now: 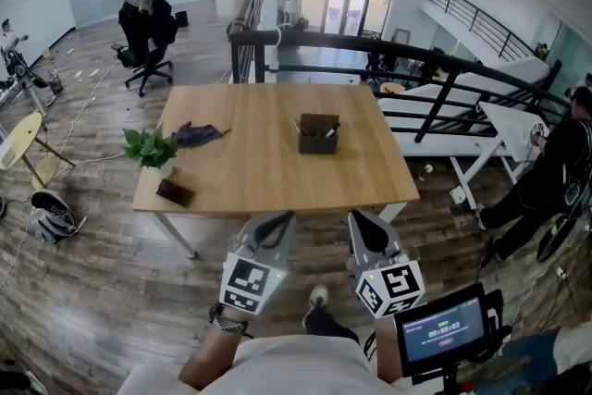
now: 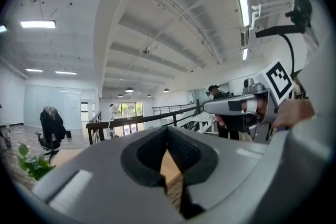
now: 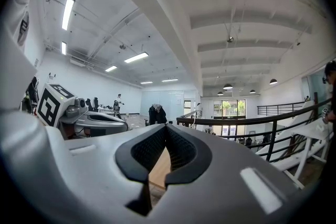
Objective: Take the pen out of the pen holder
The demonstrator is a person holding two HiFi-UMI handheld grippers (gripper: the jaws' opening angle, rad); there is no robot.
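Note:
A dark brown pen holder (image 1: 317, 135) stands right of centre on the wooden table (image 1: 259, 171), with pens (image 1: 328, 130) sticking out of its top. Both grippers hang in front of the table's near edge, well short of the holder. My left gripper (image 1: 277, 220) is shut with nothing in it; in the left gripper view its tips (image 2: 167, 134) meet. My right gripper (image 1: 363, 220) is likewise shut and empty, its tips (image 3: 167, 131) touching. Neither gripper view shows the holder; each shows only a sliver of tabletop behind the jaws.
On the table's left part are a small potted plant (image 1: 150, 148), a dark blue cloth (image 1: 197, 133) and a flat dark object (image 1: 175, 192). A black railing (image 1: 370, 51) runs behind the table. A person (image 1: 555, 162) stands at the right. An office chair (image 1: 146, 32) is far left.

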